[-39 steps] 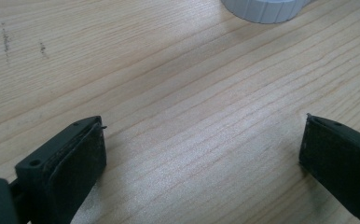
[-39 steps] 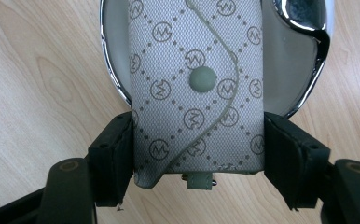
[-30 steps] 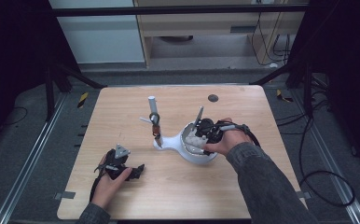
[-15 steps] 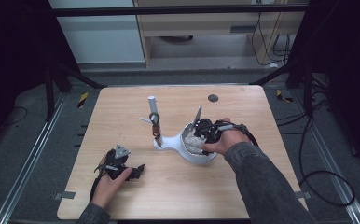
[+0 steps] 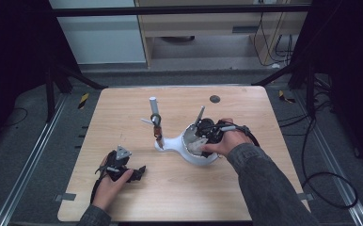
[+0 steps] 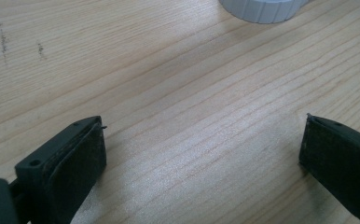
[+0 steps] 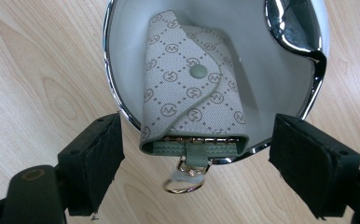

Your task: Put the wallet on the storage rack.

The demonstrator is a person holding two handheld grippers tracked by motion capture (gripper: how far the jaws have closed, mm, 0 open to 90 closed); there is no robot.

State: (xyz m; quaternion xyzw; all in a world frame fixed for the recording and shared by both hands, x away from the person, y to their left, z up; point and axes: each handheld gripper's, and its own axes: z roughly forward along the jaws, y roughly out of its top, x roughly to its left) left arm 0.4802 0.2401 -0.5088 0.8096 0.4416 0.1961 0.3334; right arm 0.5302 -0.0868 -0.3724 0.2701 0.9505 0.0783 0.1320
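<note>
Now the right hand-held gripper [image 7: 194,165], whose jaws have just been opening, is let go of the grey patterned key pouch [image 7: 190,88] lying in the round white bowl [image 7: 122,56], so lift straight up slowly.

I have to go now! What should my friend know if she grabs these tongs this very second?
Right tongs: hanging over the white bowl, jaws have just been opening, pads clear of the patterned key pouch.
Left tongs: open, nothing between the jaws, low over the wooden table, near its front left.
Pouch lies inside the bowl, its ring end poking over the rim.
Done: pouch is in the bowl and let go.
Left: probably just draw the right tongs away; nudge the ring end in if it matters.
</note>
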